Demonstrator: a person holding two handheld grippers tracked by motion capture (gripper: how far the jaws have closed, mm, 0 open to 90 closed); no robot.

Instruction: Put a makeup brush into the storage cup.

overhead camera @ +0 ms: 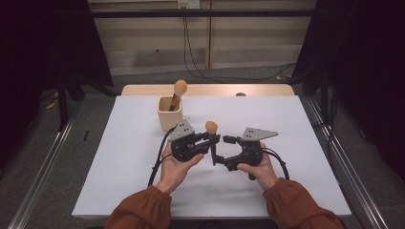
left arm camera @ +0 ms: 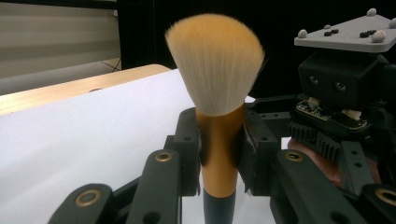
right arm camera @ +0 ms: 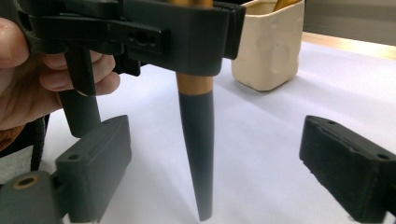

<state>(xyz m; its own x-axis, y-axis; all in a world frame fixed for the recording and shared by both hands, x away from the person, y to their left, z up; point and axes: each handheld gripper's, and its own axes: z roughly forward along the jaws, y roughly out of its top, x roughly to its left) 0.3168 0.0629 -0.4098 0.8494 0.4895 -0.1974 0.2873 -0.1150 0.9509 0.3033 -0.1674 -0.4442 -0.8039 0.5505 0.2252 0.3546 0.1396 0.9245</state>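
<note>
While my left gripper [overhead camera: 213, 139] clamps the brush [overhead camera: 211, 128] at its gold ferrule, bristles up, the brush stands upright at mid-frame in the high view, just below the cup [overhead camera: 170, 113]. From the left gripper view, both pads press the ferrule. My right gripper [right arm camera: 212, 175] has its jaws wide apart; the dark handle tip hangs between them, touching neither pad. A second brush [overhead camera: 178, 91] leans in the cup. White sheet [overhead camera: 119, 167] covers the table.

The brush [left arm camera: 219, 140] has pale orange-tipped bristles, a gold ferrule and a dark grey handle; the cup [overhead camera: 169, 114] is cream.
</note>
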